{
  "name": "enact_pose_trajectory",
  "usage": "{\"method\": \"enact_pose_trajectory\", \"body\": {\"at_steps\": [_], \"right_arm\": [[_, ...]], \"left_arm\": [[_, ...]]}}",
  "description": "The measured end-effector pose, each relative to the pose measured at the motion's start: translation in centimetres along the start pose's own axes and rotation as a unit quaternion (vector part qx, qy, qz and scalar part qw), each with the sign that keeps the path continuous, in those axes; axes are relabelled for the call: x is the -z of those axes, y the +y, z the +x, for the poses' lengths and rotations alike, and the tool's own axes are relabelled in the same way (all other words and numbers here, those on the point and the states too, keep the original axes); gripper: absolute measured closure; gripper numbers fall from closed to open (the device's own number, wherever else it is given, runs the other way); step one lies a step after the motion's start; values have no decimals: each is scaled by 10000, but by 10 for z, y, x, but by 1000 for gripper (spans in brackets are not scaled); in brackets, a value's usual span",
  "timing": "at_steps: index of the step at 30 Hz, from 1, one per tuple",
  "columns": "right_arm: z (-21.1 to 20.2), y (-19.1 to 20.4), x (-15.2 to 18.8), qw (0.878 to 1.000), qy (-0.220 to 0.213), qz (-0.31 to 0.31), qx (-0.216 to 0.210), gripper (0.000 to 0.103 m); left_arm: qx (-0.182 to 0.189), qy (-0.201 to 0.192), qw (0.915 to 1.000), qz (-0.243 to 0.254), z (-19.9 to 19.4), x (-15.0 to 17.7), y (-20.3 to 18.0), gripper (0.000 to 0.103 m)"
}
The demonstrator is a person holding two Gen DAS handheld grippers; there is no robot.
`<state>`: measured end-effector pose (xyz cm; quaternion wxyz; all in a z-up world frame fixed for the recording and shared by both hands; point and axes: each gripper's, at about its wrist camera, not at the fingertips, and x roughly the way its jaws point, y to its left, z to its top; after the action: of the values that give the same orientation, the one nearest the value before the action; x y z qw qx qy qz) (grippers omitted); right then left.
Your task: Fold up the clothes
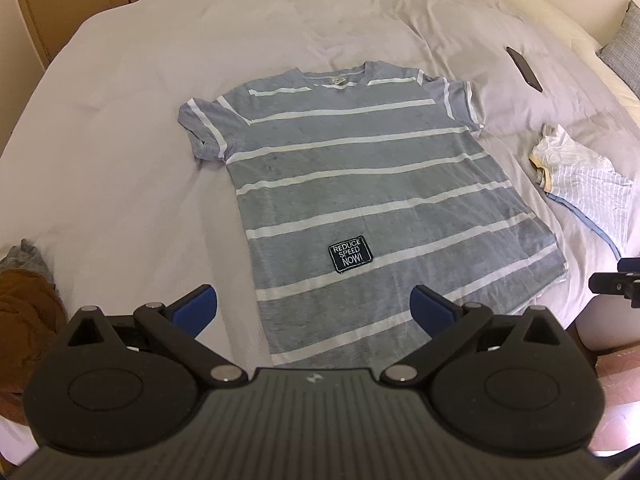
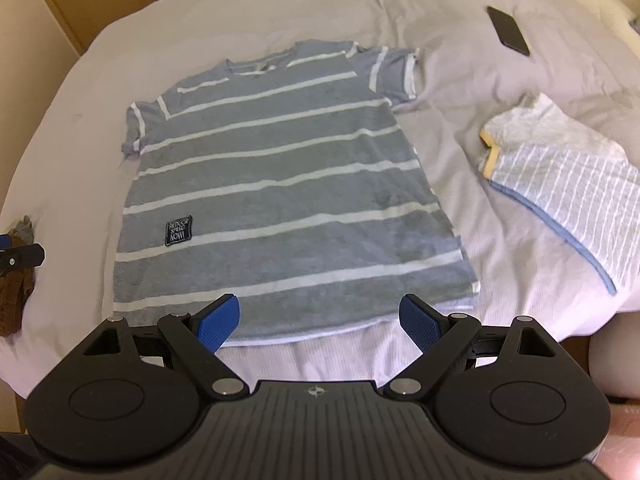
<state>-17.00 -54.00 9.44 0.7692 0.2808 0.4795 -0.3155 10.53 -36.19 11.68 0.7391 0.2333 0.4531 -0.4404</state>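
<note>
A grey T-shirt with white stripes [image 1: 352, 184] [image 2: 280, 184] lies flat and face up on the bed, collar at the far side, hem near me. A dark patch [image 1: 350, 258] [image 2: 179, 232] is sewn low on its front. My left gripper [image 1: 314, 308] hovers above the hem's left part, blue pads wide apart and nothing between them. My right gripper [image 2: 320, 322] hangs over the hem's right part, also open and empty. Each gripper's edge shows in the other's view: the right gripper [image 1: 616, 282] and the left gripper [image 2: 20, 258].
The bed sheet [image 1: 120, 140] [image 2: 460, 260] is pale and wrinkled. A dark phone [image 1: 524, 69] [image 2: 509, 31] lies at the far right. A folded pale striped garment [image 1: 580, 184] [image 2: 560, 184] sits right of the shirt. Brown and grey clothes [image 1: 24, 320] [image 2: 16, 300] are piled at the left edge.
</note>
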Motion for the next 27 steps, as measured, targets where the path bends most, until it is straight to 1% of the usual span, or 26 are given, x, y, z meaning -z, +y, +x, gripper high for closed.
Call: {"method": "enact_pose_trajectory", "body": {"at_steps": [5,10,13,15,18,20,21,22,24,25,26,27], "right_arm": [[3,13,-2,9999,31,69,112,14],[14,46,-13,9998,2,115,191,14],[24,81,-25,9998,-135,137,74,14],[32,111,-34,9998,-202,38,-10,14],[47,165,-52,9987,-331,-376,-137,14],[61,203,-66,9961,-400,-768,-172,14],[68,221,-72,9944,-461,-932,-194,14],[76,238,-79,9924,-513,-1101,-215,14],[93,269,-93,9879,-567,-1428,-213,18],[102,282,-100,9853,-596,-1589,-208,19],[111,294,-105,9821,-640,-1764,-184,22],[121,306,-111,9786,-676,-1937,-167,26]], "left_arm": [[132,10,9999,31,7,-4,23,2],[244,44,9997,32,21,-14,73,2],[248,-2,9997,-69,32,-27,118,2],[253,-34,9996,-156,41,-38,149,2],[320,-28,9992,-257,61,-58,197,2],[481,-55,9986,-222,79,-72,223,3],[548,-68,9984,-133,90,-81,235,3],[589,-63,9982,-3,101,-90,243,6],[696,-85,9961,538,127,-111,256,12],[678,-116,9934,916,139,-121,259,17],[581,-155,9885,1385,150,-131,259,22],[490,-194,9817,1833,162,-140,260,24]]}}
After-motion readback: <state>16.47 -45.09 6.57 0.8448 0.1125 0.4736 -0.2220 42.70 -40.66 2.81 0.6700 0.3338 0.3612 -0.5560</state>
